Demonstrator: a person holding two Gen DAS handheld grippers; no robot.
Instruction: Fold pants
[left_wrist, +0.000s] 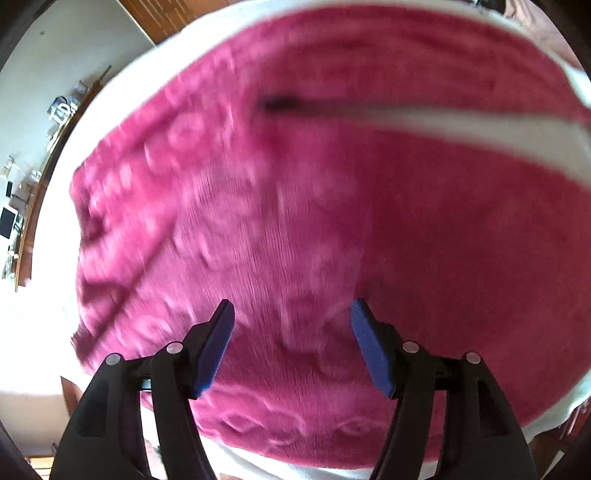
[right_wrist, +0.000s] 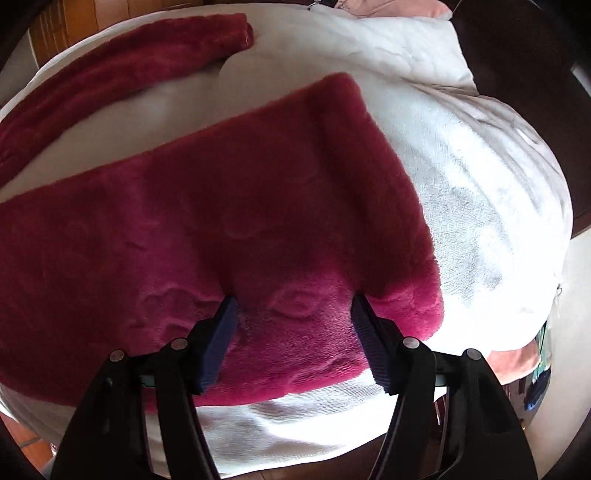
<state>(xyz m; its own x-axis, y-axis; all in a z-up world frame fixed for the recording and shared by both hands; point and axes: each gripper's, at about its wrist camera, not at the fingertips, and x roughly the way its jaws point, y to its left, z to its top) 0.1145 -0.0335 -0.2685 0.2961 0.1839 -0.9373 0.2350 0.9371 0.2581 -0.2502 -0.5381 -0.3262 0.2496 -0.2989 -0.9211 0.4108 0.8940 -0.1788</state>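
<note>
Magenta fleece pants (right_wrist: 229, 221) lay flat on the white blanket (right_wrist: 480, 206), legs apart, unfolded. Left hand-held gripper (left_wrist: 291, 314) and right hand-held gripper (right_wrist: 293, 306) both gaped wide, empty.

White fleecy blanket (right_wrist: 480, 206) spread over the counter, rumpled at the far right. Pink cloth (right_wrist: 513, 363) at its right edge, another pink piece (right_wrist: 388, 7) at the far end. Wooden floor (left_wrist: 155, 18) beyond. White wall (left_wrist: 55, 48), cluttered shelf (left_wrist: 22, 206) at left.
</note>
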